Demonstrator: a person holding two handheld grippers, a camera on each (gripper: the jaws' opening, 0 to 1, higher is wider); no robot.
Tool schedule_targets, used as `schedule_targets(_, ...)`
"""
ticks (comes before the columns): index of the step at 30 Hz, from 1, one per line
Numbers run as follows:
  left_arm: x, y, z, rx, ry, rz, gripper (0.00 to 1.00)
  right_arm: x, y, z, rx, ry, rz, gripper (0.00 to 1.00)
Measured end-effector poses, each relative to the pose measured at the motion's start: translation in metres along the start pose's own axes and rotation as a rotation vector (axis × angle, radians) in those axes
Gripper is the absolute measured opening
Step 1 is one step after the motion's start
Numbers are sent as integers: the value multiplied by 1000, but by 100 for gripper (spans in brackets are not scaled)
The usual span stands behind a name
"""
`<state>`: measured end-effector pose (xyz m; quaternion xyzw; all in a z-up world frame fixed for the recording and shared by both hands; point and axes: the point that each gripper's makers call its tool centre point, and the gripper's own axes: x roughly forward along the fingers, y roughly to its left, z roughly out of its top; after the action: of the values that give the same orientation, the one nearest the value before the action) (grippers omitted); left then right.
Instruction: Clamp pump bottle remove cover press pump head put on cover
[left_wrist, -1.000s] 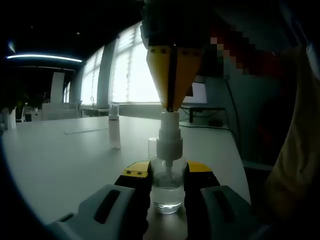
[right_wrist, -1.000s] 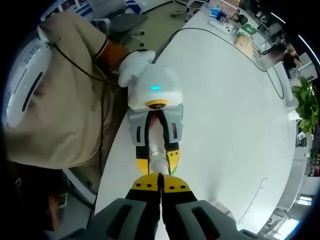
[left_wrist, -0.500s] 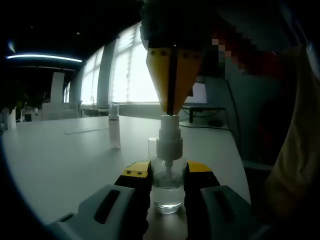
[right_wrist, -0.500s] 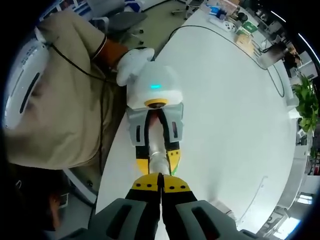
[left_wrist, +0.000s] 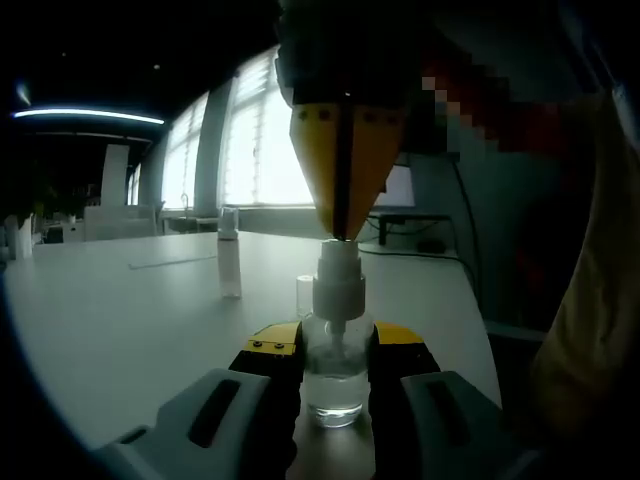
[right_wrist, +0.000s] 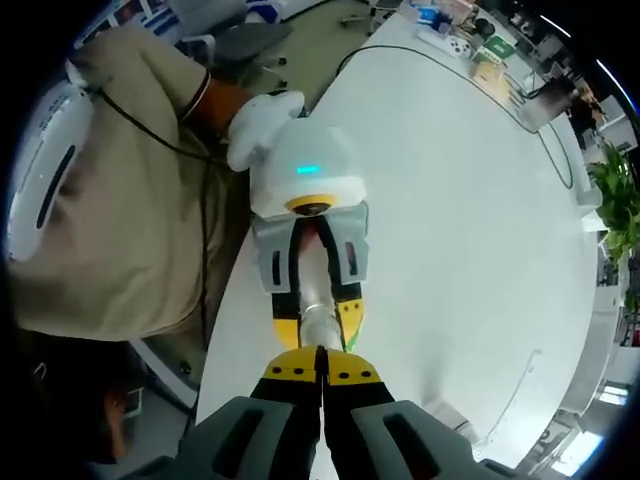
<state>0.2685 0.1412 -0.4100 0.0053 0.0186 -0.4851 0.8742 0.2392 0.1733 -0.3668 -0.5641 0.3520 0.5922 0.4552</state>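
2 claws meet at 1 pump bottle (left_wrist: 335, 350). In the left gripper view, the left claw (left_wrist: 335, 352) pinches the clear lower body of the bottle between its yellow-tipped jaws, and the bottle stands upright on the white bench (left_wrist: 130, 320) with a little clear liquid at its base. Directly above the left claw, the right claw (left_wrist: 345, 160) points down with its 2 yellow jaws pressed together, and their tips touch the top of the white pump head (left_wrist: 339, 272). Beyond the left claw and off to its left, a second small bottle (left_wrist: 229, 252) stands upright on the bench, well apart from the clamped one. Just behind the pump head a small clear piece (left_wrist: 304, 296) stands on the bench; what it is cannot be told.

In the right gripper view, the right claw (right_wrist: 320, 362) looks straight down, jaws closed, onto the bottle top and the left claw (right_wrist: 318, 325) below it. A white-gloved hand (right_wrist: 255, 120) holds the left claw's far end.
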Motion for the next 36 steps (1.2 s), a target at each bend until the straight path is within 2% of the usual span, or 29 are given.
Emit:
schedule_targets(21, 0, -1, 0, -1, -1, 0, 16, -7, -1, 0, 11, -47, -10, 0)
schedule_targets(36, 0, -2, 1, -2, -1, 1, 16, -7, -1, 1, -33, -9, -32, 0)
